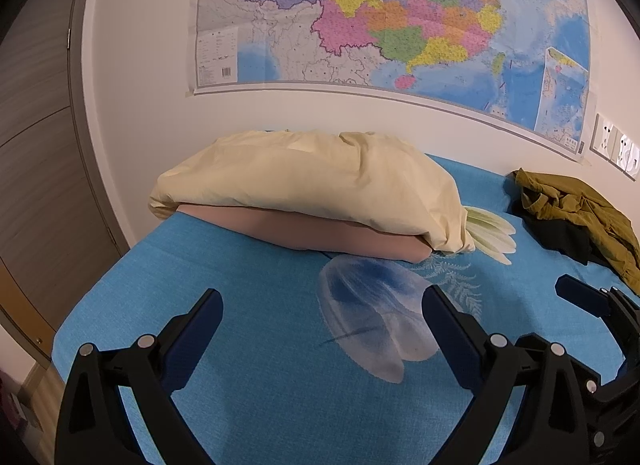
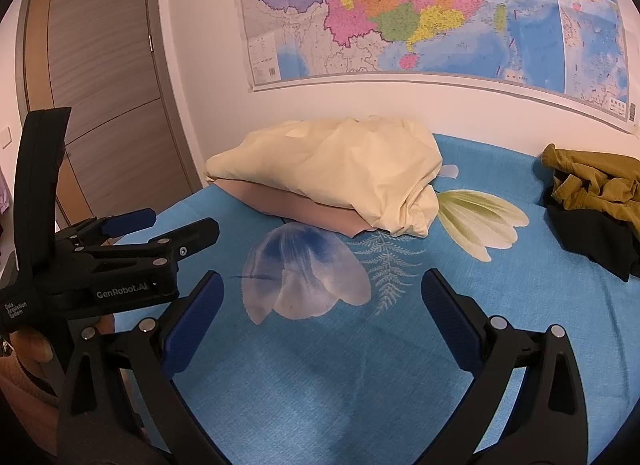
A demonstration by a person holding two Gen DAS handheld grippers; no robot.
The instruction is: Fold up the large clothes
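A blue bed (image 1: 280, 385) sits under a wall map (image 1: 400, 17). The crumpled green jacket (image 1: 580, 209) points nowhere. Both grippers (image 1: 322, 321) (image 2: 322, 301) hover, jaws apart.

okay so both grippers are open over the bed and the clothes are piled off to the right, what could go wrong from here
The olive garment lies tangled on a black one; a grab may lift both. The right gripper and left gripper hover close together and could bump when reaching. The cream bedding crowds the bed, leaving less room to spread clothes.
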